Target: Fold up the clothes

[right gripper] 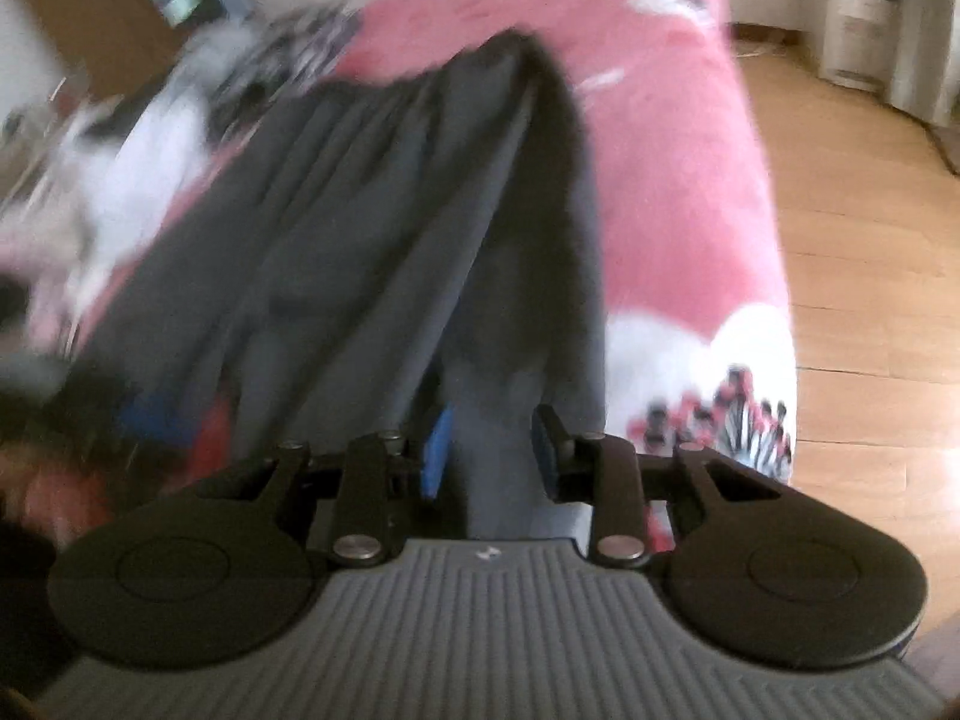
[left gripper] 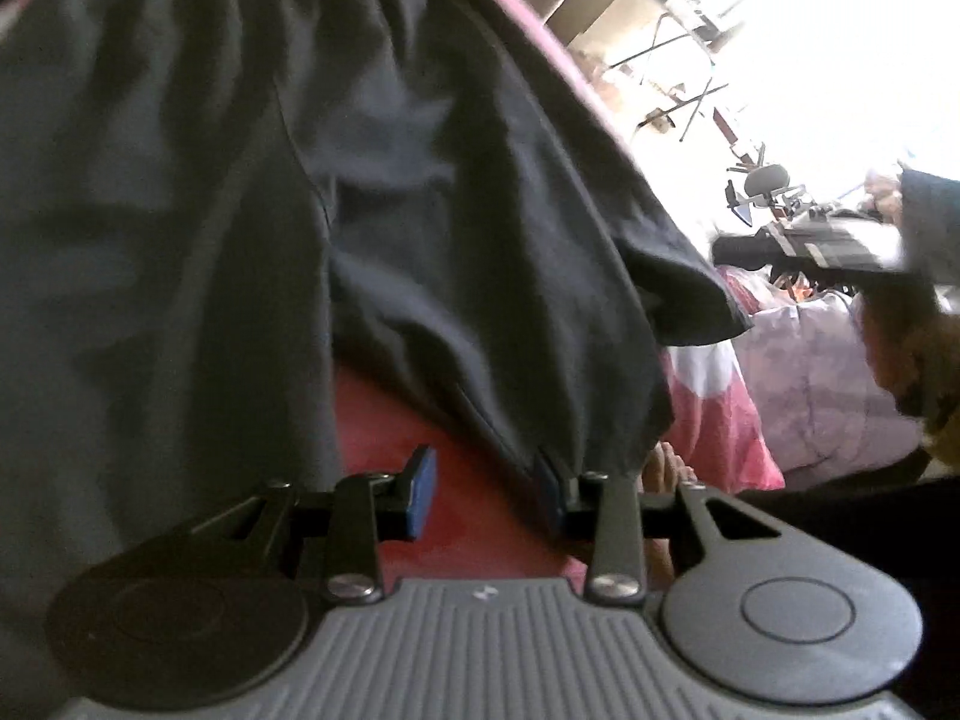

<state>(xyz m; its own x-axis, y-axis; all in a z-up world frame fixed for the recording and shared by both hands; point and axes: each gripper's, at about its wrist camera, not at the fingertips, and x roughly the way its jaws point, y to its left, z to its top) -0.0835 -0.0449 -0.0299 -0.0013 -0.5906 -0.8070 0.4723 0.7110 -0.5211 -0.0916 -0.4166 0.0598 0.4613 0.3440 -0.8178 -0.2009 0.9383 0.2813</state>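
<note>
My left gripper (left gripper: 487, 489) stands with jaws apart beside the dark garment (left gripper: 240, 228) spread on the pink blanket (right gripper: 678, 192); my right gripper (right gripper: 489, 459) straddles its hem unclamped, for folding.

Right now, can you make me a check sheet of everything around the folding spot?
Surface: pink blanket with white patches, covering a bed.
Job's things: dark grey garment spread on the blanket, gathered waistband at its far end.
Clutter: pale and pink cloth pile beside the garment; blurred white and patterned cloth further off.
Tongs: left tongs stand open over bare blanket, one pad touching the garment's hem. Right tongs stand apart with grey cloth between them; the blur hides whether they pinch it.
Cables: nothing seen clearly.
Surroundings: wooden floor, bright window area, a white appliance in the corner.
</note>
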